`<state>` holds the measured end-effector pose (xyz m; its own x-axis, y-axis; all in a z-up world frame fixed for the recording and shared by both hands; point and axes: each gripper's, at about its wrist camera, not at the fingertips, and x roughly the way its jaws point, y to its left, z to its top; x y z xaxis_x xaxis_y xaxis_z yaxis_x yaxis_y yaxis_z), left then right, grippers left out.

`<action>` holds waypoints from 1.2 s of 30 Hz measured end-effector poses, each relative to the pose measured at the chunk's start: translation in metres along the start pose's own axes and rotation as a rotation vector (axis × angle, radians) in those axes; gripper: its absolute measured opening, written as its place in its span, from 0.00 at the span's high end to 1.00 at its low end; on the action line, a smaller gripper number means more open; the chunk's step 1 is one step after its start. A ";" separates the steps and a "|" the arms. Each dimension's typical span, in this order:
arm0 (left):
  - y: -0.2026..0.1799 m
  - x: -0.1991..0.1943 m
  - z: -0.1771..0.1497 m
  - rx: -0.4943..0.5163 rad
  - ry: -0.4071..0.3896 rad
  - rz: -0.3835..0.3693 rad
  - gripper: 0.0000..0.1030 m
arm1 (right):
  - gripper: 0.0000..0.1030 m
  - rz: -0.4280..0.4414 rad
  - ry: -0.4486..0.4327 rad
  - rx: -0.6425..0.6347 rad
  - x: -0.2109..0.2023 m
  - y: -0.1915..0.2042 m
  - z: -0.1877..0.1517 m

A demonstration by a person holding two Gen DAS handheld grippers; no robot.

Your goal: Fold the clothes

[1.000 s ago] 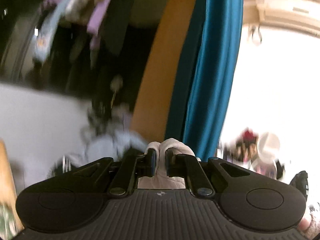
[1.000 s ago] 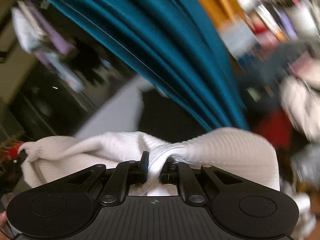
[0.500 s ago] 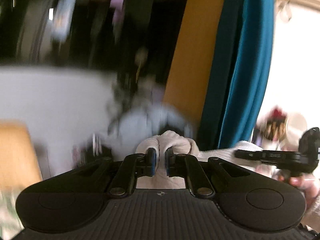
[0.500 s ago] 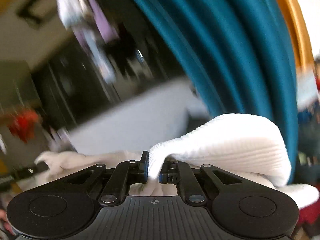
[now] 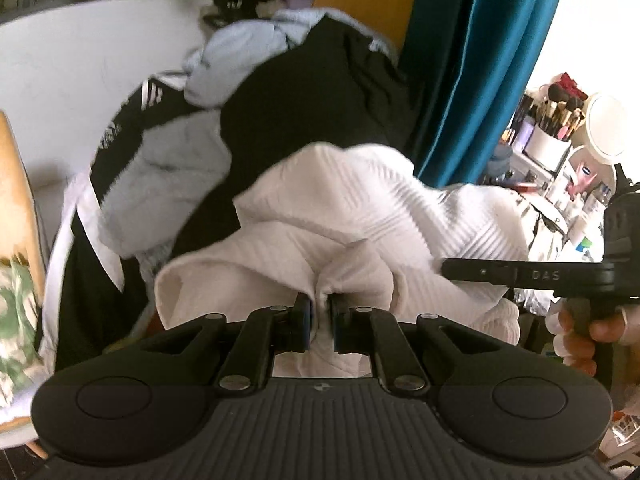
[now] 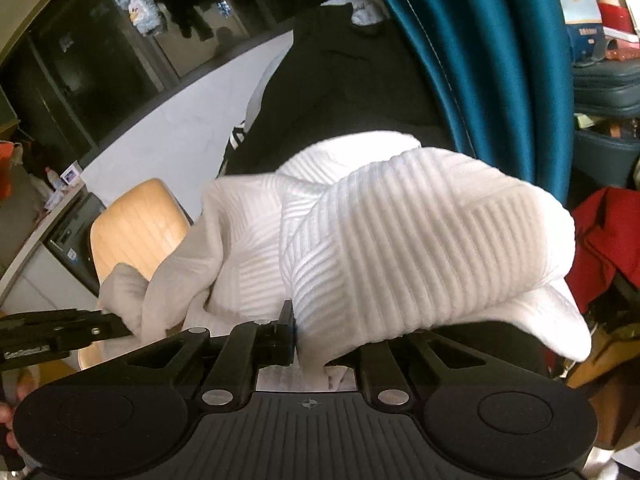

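Observation:
A white ribbed knit garment (image 5: 360,208) bunches up in front of both cameras. My left gripper (image 5: 319,320) is shut on a fold of it, with cloth pinched between the two black fingers. My right gripper (image 6: 308,336) is also shut on the white garment (image 6: 420,240), whose folds drape over and hide the right finger. The right gripper shows from the side in the left wrist view (image 5: 520,276), held by a hand (image 5: 580,332). The left gripper (image 6: 60,332) shows at the left edge of the right wrist view.
Beyond the garment lies a pile of clothes: a black jacket with white stripes (image 5: 304,92) and a pale blue piece (image 5: 236,64). A teal curtain (image 5: 480,60) hangs at right. A wooden chair (image 6: 136,228), a cluttered makeup shelf (image 5: 560,136) and a red cloth (image 6: 608,240) surround it.
Both grippers have tipped downward toward the clothes pile and come closer together, still holding the white garment. The garment now bunches loosely between them.

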<state>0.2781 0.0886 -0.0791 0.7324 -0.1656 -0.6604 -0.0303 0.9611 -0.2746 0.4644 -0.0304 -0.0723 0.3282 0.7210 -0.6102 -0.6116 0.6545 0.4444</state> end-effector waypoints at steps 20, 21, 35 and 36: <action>0.006 0.066 -0.032 -0.041 0.153 0.056 0.88 | 0.60 -0.041 0.003 0.080 -0.022 -0.011 -0.032; 0.006 0.068 -0.032 -0.042 0.156 0.055 0.88 | 0.57 -0.049 0.001 0.081 -0.024 -0.010 -0.033; 0.012 0.075 -0.031 0.037 0.192 0.004 0.85 | 0.39 -0.188 -0.057 0.170 -0.074 -0.001 -0.067; 0.013 0.075 -0.031 0.043 0.194 -0.006 0.85 | 0.39 -0.206 -0.066 0.195 -0.081 -0.001 -0.074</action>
<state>0.3115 0.0823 -0.1536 0.5878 -0.2071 -0.7821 0.0063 0.9678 -0.2515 0.3852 -0.1058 -0.0716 0.4809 0.5774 -0.6598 -0.3795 0.8155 0.4370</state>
